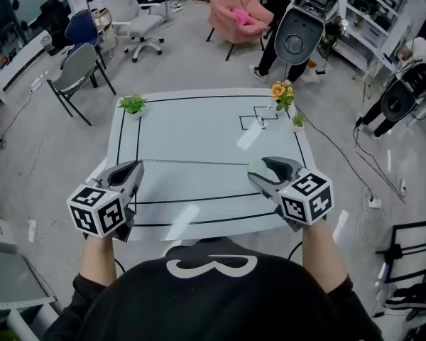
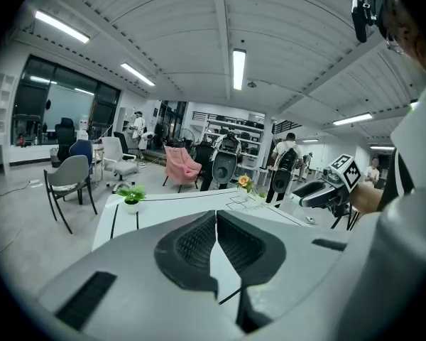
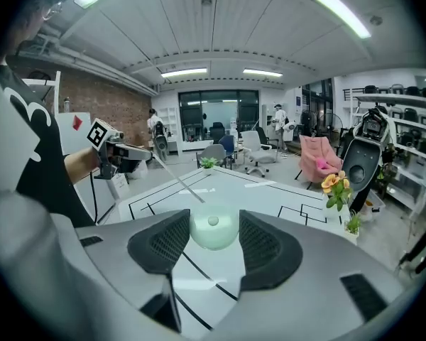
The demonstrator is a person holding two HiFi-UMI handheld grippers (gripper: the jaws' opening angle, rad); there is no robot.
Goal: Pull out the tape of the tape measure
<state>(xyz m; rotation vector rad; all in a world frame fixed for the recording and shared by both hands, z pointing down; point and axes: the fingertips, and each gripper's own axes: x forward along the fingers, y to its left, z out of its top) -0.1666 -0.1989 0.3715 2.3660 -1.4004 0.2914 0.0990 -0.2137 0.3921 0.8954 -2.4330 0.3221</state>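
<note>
A round pale green tape measure [image 3: 213,231] sits between the jaws of my right gripper [image 3: 214,216], which is shut on its body above the table's near right part; its case also shows in the head view [image 1: 271,167]. A thin tape [image 1: 199,163] runs level from it across to my left gripper [image 1: 137,169]. In the right gripper view the tape [image 3: 177,180] stretches up and left to the left gripper [image 3: 138,150]. My left gripper [image 2: 216,216] has its jaws closed together on the tape's end. The right gripper [image 2: 307,190] shows at that view's right.
Both grippers hover over the near half of a white table [image 1: 199,130] marked with black lines. A small green plant [image 1: 133,105] stands at its far left corner and orange flowers [image 1: 280,93] at its far right. Chairs [image 1: 78,66], a pink armchair [image 1: 234,9] and people stand beyond.
</note>
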